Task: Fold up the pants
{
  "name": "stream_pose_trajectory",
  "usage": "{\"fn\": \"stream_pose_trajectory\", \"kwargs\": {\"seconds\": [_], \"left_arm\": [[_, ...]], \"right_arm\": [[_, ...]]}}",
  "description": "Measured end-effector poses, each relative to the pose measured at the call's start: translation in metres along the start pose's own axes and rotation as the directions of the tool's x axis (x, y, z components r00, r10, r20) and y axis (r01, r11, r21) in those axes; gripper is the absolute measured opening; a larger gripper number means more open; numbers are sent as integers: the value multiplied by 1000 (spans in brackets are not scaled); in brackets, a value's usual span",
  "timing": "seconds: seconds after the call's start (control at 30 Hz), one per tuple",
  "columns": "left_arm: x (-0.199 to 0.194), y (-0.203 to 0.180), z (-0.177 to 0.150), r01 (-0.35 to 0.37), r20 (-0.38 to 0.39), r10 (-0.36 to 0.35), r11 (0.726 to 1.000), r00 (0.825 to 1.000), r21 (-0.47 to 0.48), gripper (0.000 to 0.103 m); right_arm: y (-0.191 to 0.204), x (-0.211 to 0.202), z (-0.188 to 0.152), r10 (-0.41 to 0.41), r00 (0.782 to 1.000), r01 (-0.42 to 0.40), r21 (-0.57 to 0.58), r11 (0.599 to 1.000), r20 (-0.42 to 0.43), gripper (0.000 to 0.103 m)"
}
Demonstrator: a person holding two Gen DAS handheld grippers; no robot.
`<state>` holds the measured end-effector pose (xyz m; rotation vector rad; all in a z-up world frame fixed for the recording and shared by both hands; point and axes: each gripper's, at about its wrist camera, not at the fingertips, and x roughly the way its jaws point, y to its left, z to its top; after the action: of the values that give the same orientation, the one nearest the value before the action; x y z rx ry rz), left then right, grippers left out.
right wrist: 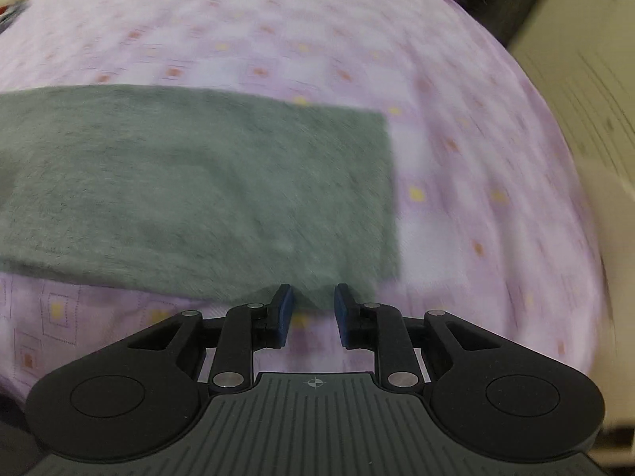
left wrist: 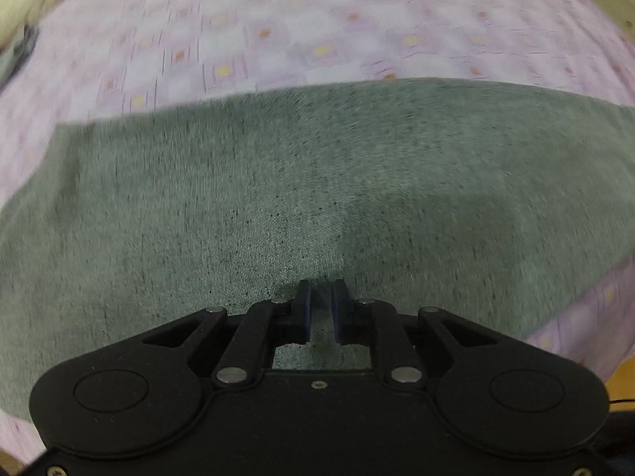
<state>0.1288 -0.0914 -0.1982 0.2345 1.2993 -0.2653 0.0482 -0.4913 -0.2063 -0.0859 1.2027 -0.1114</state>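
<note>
Pants (right wrist: 190, 182) lie flat in a strip on bed (right wrist: 456, 79), partly folded; more folds left. Left tool (left wrist: 320, 309) and right tool (right wrist: 313, 309) both released, nothing gripped.

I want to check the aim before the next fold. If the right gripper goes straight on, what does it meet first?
Probably the near edge of the green pants, which lies between the right gripper fingertips.

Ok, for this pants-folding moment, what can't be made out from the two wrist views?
- Left wrist: motion blur; whether the left claw pinches the pants cannot be told. The garment runs off both side edges.
- Right wrist: blur smears the pants' near edge at the right claw; contact unclear. The left end is cut off.
- Waistband, leg openings, layer count: not visible on the bedsheet.
</note>
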Motion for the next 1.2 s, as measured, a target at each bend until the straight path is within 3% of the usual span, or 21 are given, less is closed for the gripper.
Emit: {"fn": "stream_pose_trajectory", "kwargs": {"seconds": [0.13,0.27,0.33,0.5,0.6,0.7,0.87,0.9,0.93,0.97,1.07,1.2], "left_arm": [[0,-1,-2,15,1,-15,998,1000,61,20],[1,5,-2,48,-11,-47,996,999,77,20],[1,6,0,56,-12,-55,997,998,57,20],[-3,-2,-5,24,7,-24,996,1000,87,20],[0,-5,-6,11,16,-12,997,1000,73,20],[-2,-8,-6,-4,11,4,999,1000,45,20],[-6,-12,-3,-58,-16,57,995,998,-77,20],[-8,-15,-3,-79,-29,77,992,997,-97,20],[-10,-17,-3,-96,-37,93,989,995,-115,20],[-12,-20,-3,-108,-43,104,985,994,-132,20],[-20,-31,-7,-135,-52,128,974,990,-184,20],[-33,-55,-8,-147,-46,140,966,989,-212,20]], "right_arm": [[-10,-23,-3,-43,998,33,200,979,48,27],[-19,-61,-15,-21,992,-36,431,902,126,46],[-22,-69,-19,13,989,-83,486,870,147,49],[-32,-53,-15,65,986,-137,542,829,151,50],[-38,-32,-13,83,990,-130,538,833,111,50],[-53,-11,-17,120,988,-155,568,808,99,50],[-76,10,-25,253,956,-292,597,747,151,49],[-80,8,-25,278,946,-320,593,739,165,36],[-81,5,-24,291,938,-346,569,746,189,24],[-80,-3,-21,282,936,-350,521,778,208,11],[-72,-25,-5,308,923,-373,336,865,231,10],[-68,-63,23,330,893,-381,125,916,308,6]]}}
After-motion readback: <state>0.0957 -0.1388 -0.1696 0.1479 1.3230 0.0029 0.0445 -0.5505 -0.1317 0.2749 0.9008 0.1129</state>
